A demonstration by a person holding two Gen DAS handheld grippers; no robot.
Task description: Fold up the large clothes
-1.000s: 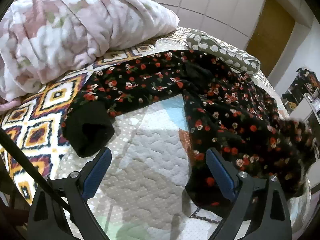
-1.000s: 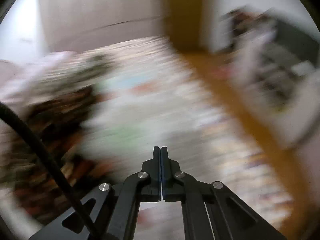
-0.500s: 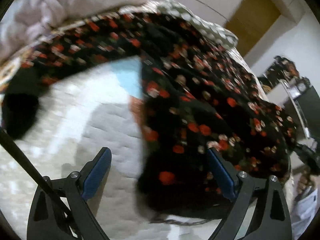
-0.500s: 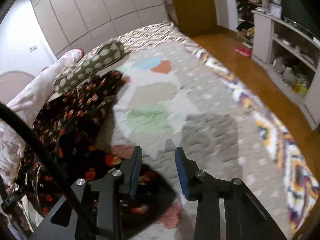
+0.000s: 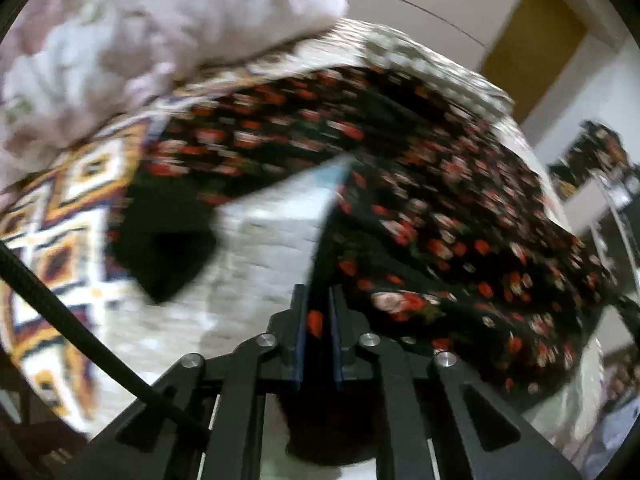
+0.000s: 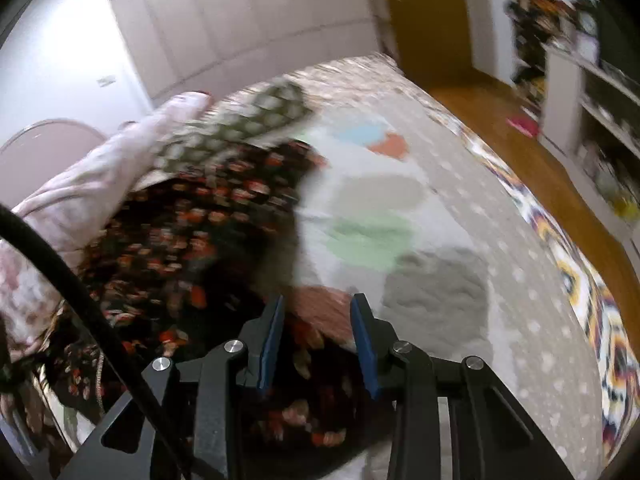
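Note:
A black garment with red and pink flowers (image 5: 440,220) lies spread over the bed, one sleeve with a plain black cuff (image 5: 168,248) reaching left. My left gripper (image 5: 319,308) is shut on the garment's near edge, and flowered cloth shows pinched between its blue pads. In the right wrist view the same garment (image 6: 192,248) is bunched at the left. My right gripper (image 6: 318,312) is low over its near hem, jaws partly apart. Cloth lies between the fingers, and the pads do not visibly press on it.
The bed carries a quilted cover (image 6: 440,240) with pastel patches and a patterned border. A pink flowered blanket (image 5: 140,40) and a dotted pillow (image 6: 248,120) lie at the head end. A wooden floor (image 6: 500,120) and white shelves (image 6: 592,112) are to the right.
My left gripper went from wide open to shut on the garment's edge. My right gripper opened from shut and tipped down onto the garment's hem.

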